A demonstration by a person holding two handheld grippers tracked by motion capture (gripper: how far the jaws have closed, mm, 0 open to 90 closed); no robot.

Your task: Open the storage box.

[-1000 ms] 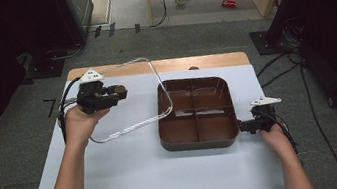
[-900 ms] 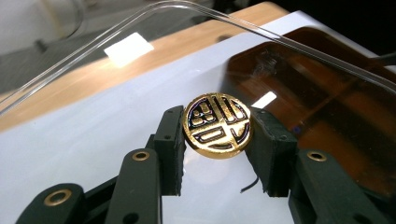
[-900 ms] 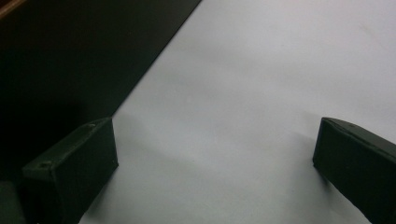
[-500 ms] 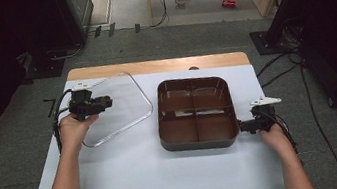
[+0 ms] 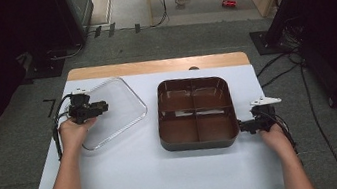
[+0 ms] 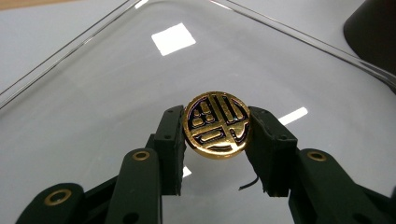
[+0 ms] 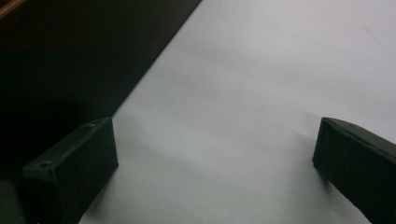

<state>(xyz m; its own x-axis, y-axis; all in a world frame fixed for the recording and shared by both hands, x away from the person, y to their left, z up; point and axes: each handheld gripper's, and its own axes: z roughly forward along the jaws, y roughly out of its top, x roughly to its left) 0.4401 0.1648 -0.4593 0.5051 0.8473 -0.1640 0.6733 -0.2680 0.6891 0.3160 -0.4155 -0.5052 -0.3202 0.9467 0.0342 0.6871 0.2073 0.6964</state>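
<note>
While my left gripper is pinching the clear lid's gold knob in its jaws, the lid is lying on the surface. My right gripper is resting wide open beside the brown tray.

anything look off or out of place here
Mostly tidy. The clear lid lies off the brown tray, flat on the table and skewed at an angle to it. The left gripper pinches the lid's gold knob. The tray's four compartments look empty, with no spill or damage visible.
</note>
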